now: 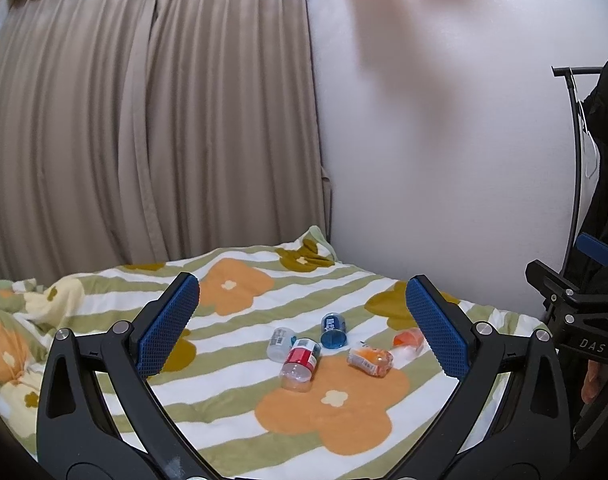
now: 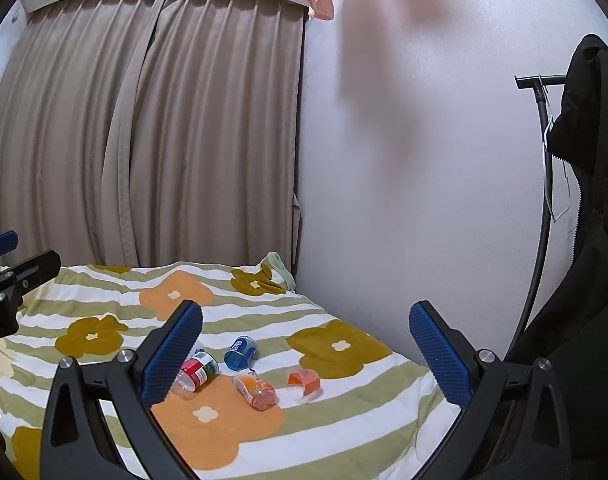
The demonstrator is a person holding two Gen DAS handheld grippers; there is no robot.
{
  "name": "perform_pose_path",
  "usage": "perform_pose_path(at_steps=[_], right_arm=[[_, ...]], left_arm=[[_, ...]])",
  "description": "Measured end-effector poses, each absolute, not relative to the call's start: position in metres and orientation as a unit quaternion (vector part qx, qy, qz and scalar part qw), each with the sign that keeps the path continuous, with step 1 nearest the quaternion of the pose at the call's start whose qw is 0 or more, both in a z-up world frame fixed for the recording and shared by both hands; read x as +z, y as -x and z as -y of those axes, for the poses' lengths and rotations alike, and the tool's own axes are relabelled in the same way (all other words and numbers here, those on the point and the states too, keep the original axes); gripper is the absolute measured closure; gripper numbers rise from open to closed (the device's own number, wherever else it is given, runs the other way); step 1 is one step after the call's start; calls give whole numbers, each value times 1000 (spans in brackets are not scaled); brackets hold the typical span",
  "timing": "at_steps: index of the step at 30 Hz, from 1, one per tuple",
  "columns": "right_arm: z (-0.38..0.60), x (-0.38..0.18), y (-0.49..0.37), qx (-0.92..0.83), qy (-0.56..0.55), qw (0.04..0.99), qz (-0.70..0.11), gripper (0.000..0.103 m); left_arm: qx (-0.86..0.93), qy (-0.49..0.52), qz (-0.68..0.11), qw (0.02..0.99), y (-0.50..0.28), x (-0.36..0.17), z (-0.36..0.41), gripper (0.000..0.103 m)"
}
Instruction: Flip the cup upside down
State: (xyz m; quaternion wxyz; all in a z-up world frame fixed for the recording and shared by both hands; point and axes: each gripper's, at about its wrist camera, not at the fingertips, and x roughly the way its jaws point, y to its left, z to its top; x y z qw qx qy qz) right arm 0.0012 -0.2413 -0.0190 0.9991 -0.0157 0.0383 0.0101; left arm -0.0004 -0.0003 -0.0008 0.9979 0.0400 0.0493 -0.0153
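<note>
Several small plastic cups lie on their sides on the flowered blanket [image 1: 336, 420]. In the left wrist view they are a red-labelled cup [image 1: 300, 364], a blue cup [image 1: 333, 330], a clear cup [image 1: 279, 343], an orange-patterned cup [image 1: 370, 359] and an orange-banded cup [image 1: 409, 342]. The right wrist view shows the red-labelled cup [image 2: 196, 371], blue cup [image 2: 241, 353], orange-patterned cup [image 2: 255, 392] and orange-banded cup [image 2: 306, 383]. My left gripper [image 1: 302, 328] hangs open above and short of them, holding nothing. My right gripper [image 2: 306, 354] is open too, also empty and well back from the cups.
Beige curtains [image 1: 144, 120] hang behind the bed and a white wall [image 1: 444, 160] runs along its right side. A dark coat on a black rack [image 2: 584, 200] stands at the right. The other gripper's body [image 1: 576, 312] shows at the right edge of the left wrist view.
</note>
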Motion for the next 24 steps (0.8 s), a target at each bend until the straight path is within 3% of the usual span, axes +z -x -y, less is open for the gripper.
perform_pose_path(at_steps=[24], right_arm=[[239, -24, -3, 4, 22, 999, -43, 0]], left_arm=[[-12, -31, -51, 998, 0, -3, -3, 0]])
